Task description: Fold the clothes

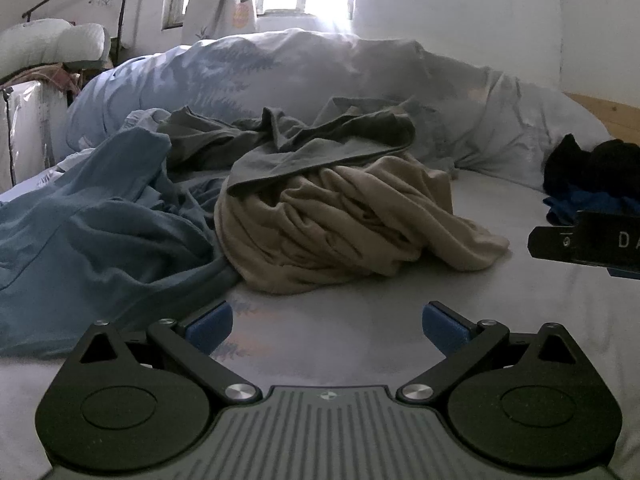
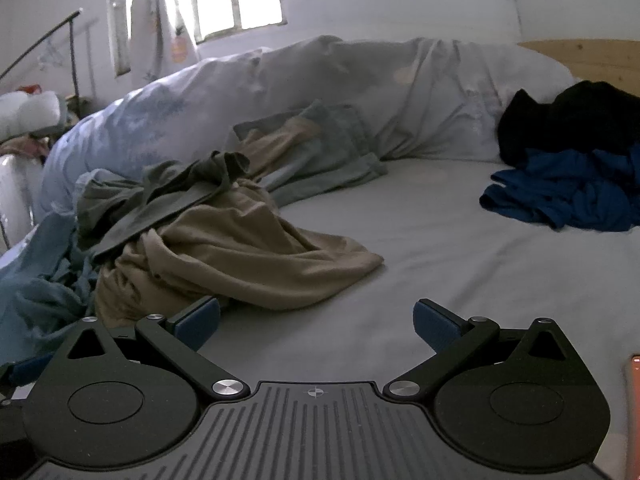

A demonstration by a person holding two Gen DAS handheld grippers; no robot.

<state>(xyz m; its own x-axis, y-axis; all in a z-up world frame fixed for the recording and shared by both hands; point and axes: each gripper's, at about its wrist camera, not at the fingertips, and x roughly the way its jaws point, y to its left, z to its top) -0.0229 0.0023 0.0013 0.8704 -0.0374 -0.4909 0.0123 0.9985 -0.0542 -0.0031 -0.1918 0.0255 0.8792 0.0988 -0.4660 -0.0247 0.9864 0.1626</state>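
A crumpled beige garment (image 1: 344, 220) lies on the bed sheet (image 1: 440, 320), with a grey-green garment (image 1: 304, 144) draped over its top. A light blue garment (image 1: 80, 240) lies to its left. My left gripper (image 1: 327, 326) is open and empty, just short of the beige garment. My right gripper (image 2: 316, 322) is open and empty; the beige garment (image 2: 248, 256) lies ahead on its left. The right gripper's body also shows at the right edge of the left wrist view (image 1: 592, 242).
A rolled pale duvet (image 1: 320, 76) runs along the back of the bed. A black garment (image 2: 572, 120) and a dark blue one (image 2: 568, 192) lie at the right, near a wooden headboard (image 2: 592, 60). Another folded grey-blue cloth (image 2: 320, 152) lies behind the pile.
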